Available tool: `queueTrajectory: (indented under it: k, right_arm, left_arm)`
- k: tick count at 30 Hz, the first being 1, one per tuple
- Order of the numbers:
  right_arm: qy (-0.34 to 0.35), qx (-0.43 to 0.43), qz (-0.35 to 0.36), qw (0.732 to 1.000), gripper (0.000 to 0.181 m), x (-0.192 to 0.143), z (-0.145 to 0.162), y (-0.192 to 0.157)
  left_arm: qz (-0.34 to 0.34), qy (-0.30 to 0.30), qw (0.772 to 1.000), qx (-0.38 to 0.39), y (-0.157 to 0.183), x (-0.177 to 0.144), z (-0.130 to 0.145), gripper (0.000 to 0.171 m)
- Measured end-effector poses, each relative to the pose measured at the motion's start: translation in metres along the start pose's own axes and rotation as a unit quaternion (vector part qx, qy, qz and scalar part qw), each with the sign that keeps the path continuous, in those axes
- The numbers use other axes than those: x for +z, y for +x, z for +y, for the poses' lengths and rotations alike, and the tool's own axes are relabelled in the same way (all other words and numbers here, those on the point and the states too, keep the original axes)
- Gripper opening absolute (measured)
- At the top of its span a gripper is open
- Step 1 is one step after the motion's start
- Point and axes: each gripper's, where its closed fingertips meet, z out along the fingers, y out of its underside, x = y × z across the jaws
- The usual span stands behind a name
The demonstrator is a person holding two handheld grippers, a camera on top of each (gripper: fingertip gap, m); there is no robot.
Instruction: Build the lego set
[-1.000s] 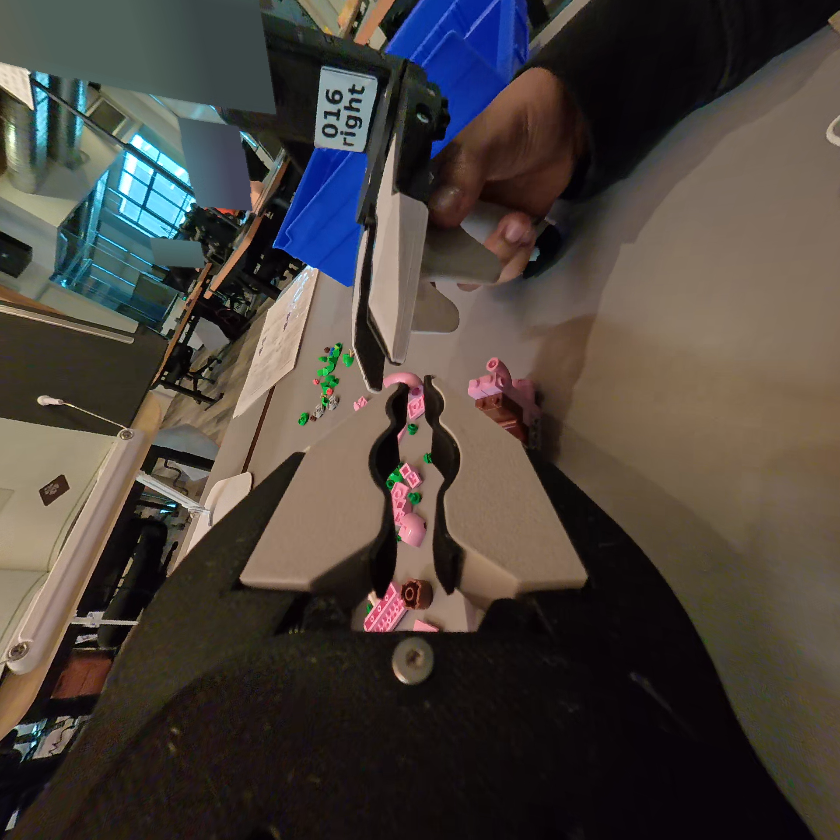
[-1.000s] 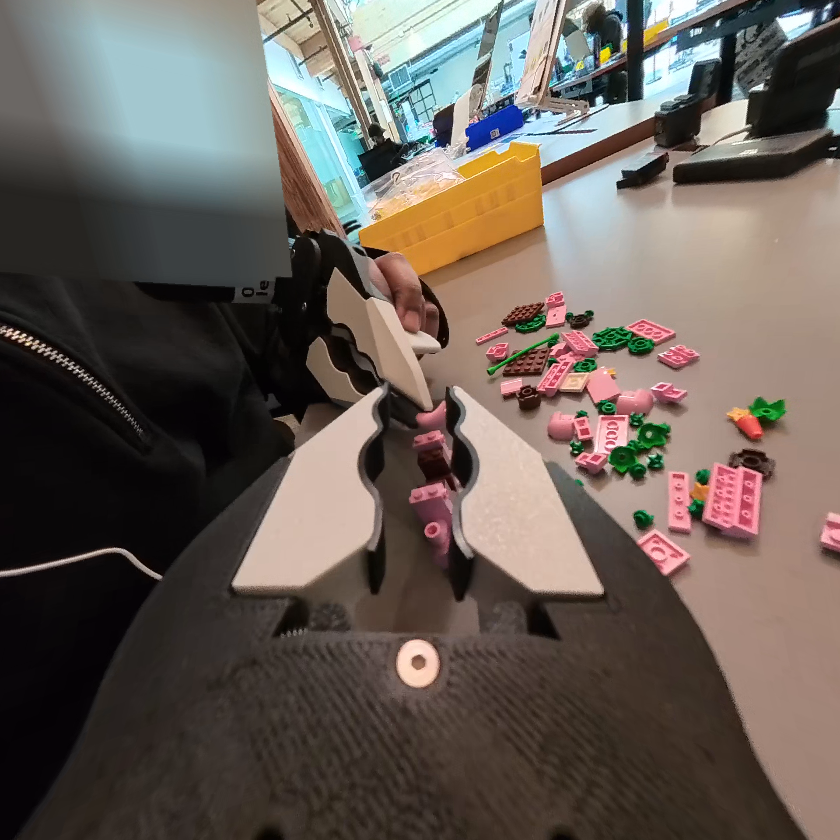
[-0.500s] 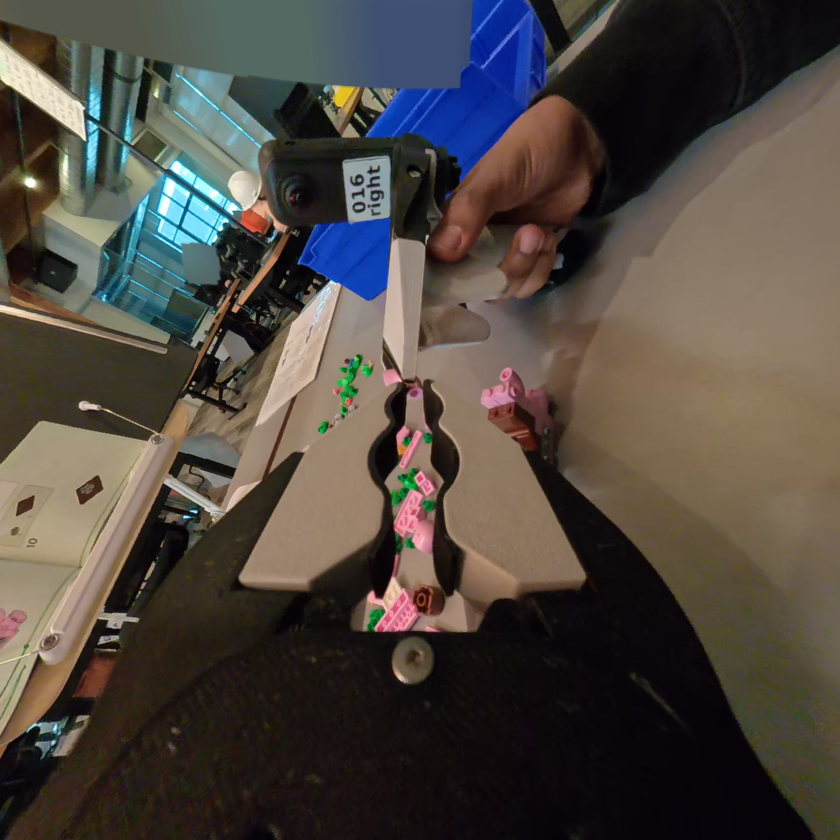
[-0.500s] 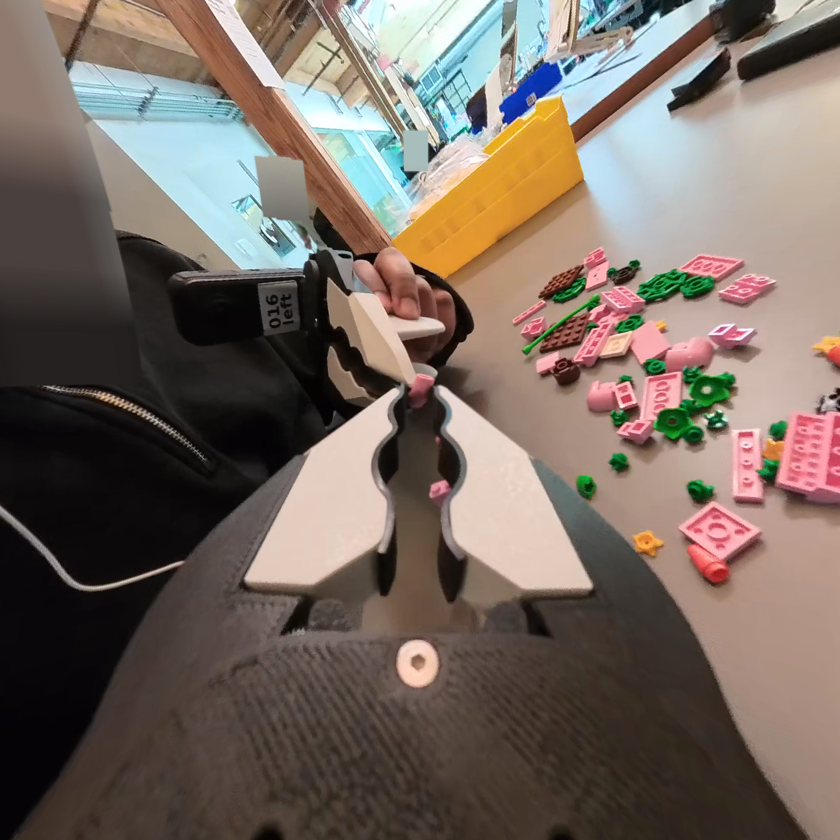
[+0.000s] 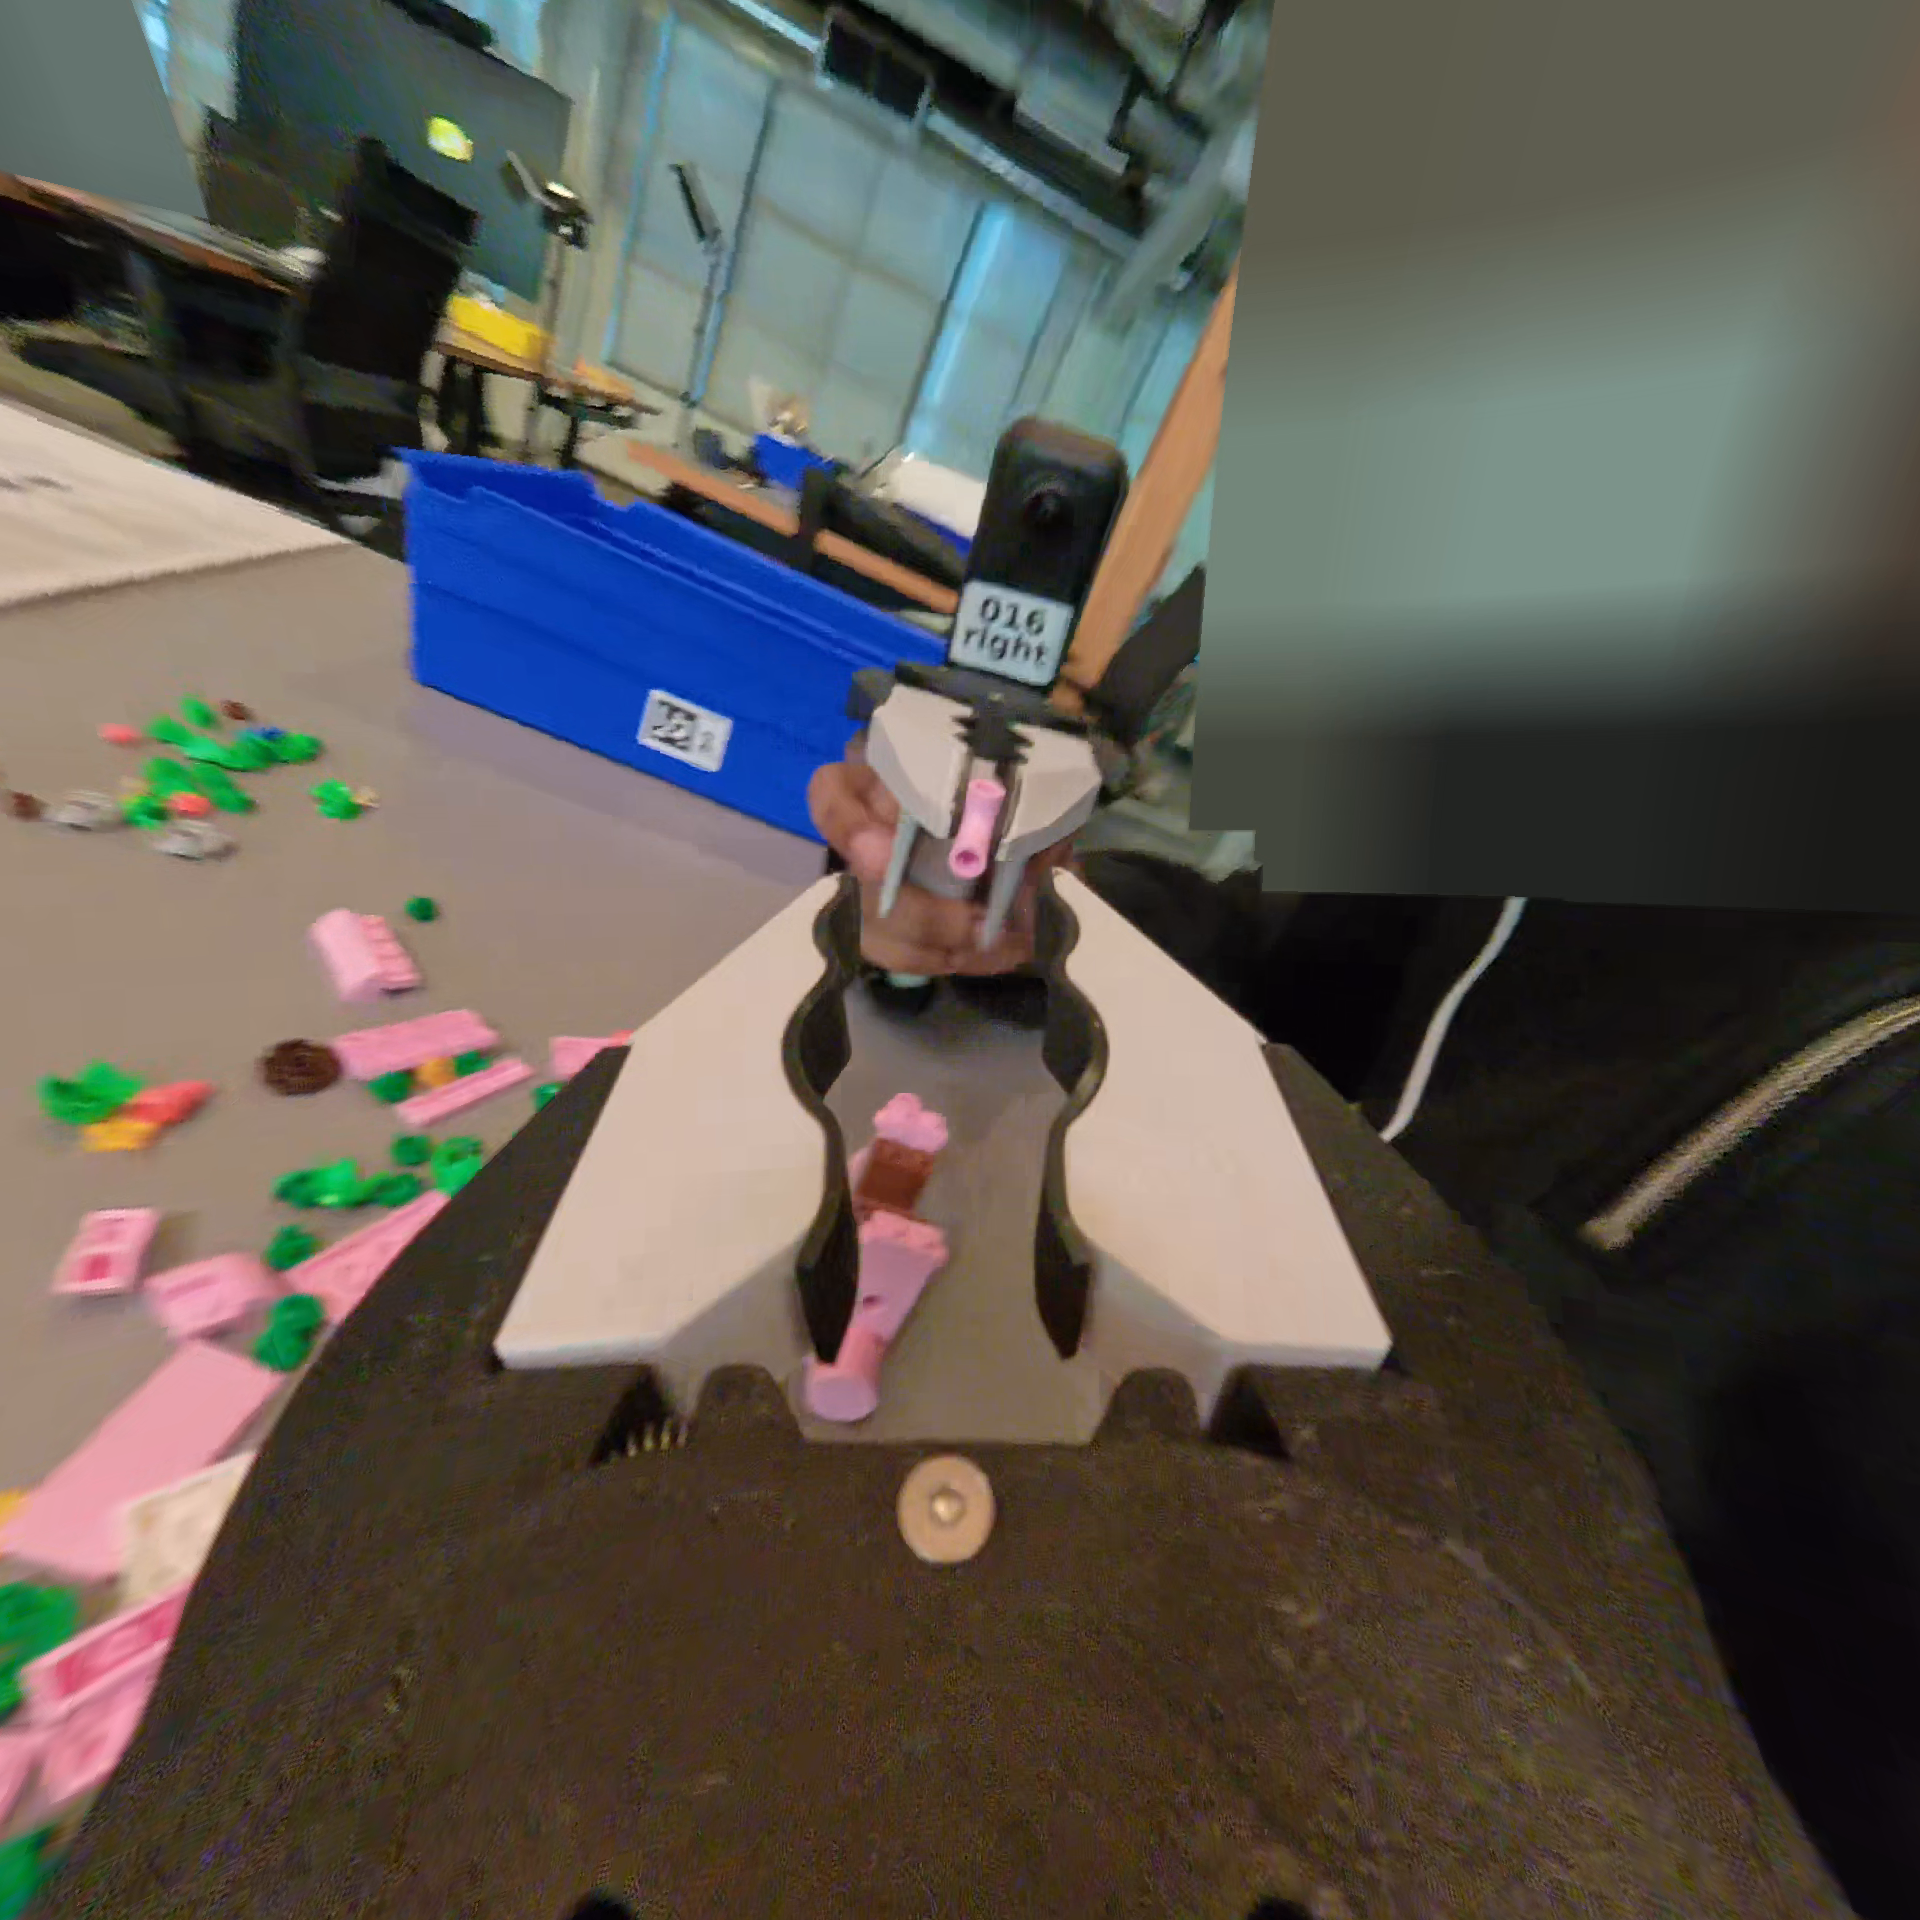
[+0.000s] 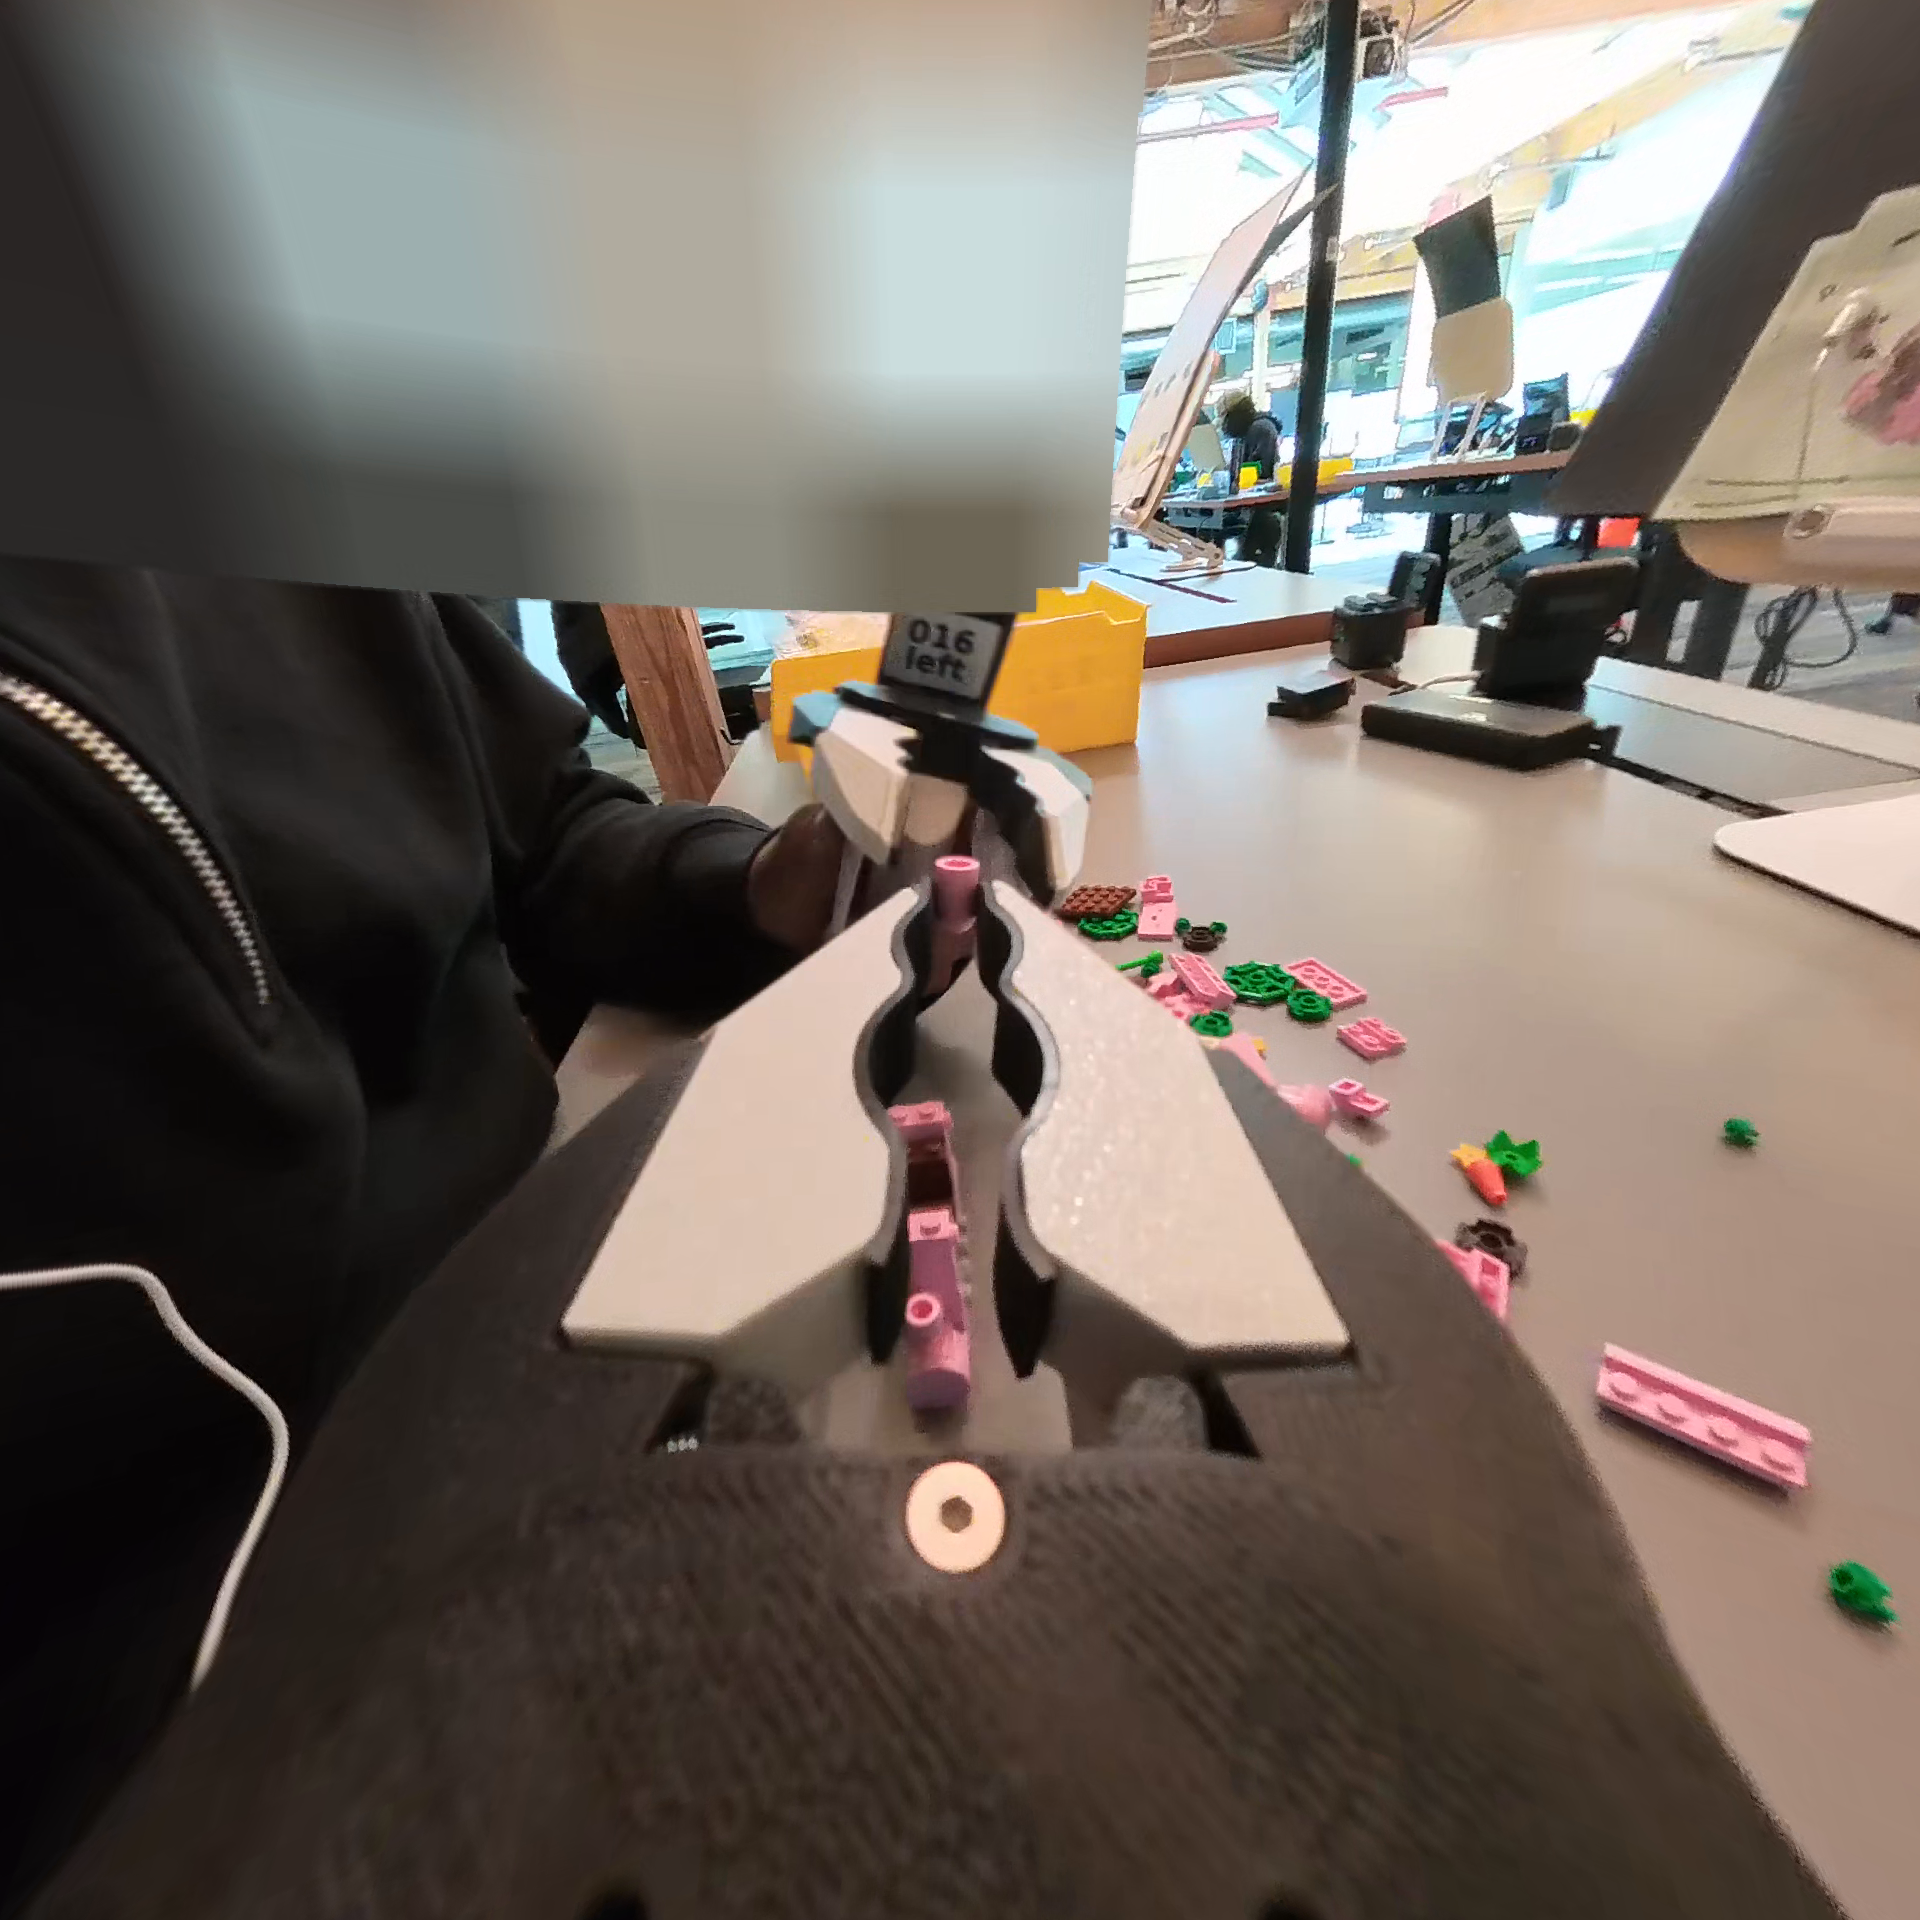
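My right gripper point(image 6: 951, 914) is shut on a small pink tube-shaped piece point(image 6: 954, 899) that stands up out of its fingertips. The left wrist view shows the same: that gripper point(image 5: 982, 821) faces me with the pink piece point(image 5: 975, 826) pinched between its pads. My left gripper point(image 5: 951, 904) is open and empty, with its tips just in front of the right one; in the right wrist view it point(image 6: 956, 831) is spread wide. A pink and brown lego assembly point(image 5: 894, 1226) lies on the grey table point(image 5: 623, 883) below, seen between the fingers in both views point(image 6: 930, 1236).
Loose pink, green and brown pieces are scattered on the table point(image 5: 416, 1039) point(image 6: 1257, 982). A long pink plate point(image 6: 1704, 1434) lies apart. A blue bin point(image 5: 623, 634) and a yellow bin point(image 6: 1081, 675) stand at the back, with black devices point(image 6: 1486, 727). The person's dark jacket point(image 6: 260, 935) is close. Left and right tips are no more than a few centimetres apart. The long pink plate point(image 6: 1704, 1434) sits 15 centimetres or so from the ends of my left fingers. It turns up in the left wrist view point(image 5: 387, 943) as well.
Both grippers met tip to tip on the small pink piece. The right one closed on it, the left one opened and let go. Both swung round and now face each other.
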Motion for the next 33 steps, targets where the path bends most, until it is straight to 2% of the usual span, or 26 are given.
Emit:
queueTrajectory:
  k: [3,8,11,18,22,27,33]
  right_arm:
    - [-0.003,-0.024,0.007,1.000,0.005,0.002,0.001,-0.002]
    - [-0.030,-0.069,0.024,0.997,0.006,0.008,0.009,-0.003]
    - [-0.029,-0.091,0.032,0.995,0.006,0.008,0.008,-0.004]
    - [-0.033,-0.117,0.043,0.992,0.006,0.008,0.009,-0.004]
    - [-0.040,-0.122,0.048,0.991,0.006,0.008,0.011,-0.002]
    - [-0.038,-0.121,0.056,0.990,0.017,0.006,0.009,0.000]
    - [-0.037,-0.120,0.059,0.990,0.021,0.004,0.007,0.002]
  left_arm:
    - [0.047,0.004,0.996,-0.070,0.004,0.004,0.004,0.032]
    - [0.068,0.023,0.985,-0.158,0.002,0.011,0.004,0.028]
    - [0.084,0.015,0.979,-0.187,0.003,0.013,0.009,0.024]
    - [0.106,0.031,0.973,-0.201,0.004,0.009,0.004,0.006]
    - [0.099,0.031,0.974,-0.201,0.001,0.008,0.004,0.006]
    - [0.079,0.035,0.977,-0.197,-0.006,0.003,0.003,0.006]
    - [0.064,0.007,0.982,-0.175,-0.006,0.006,0.010,0.006]
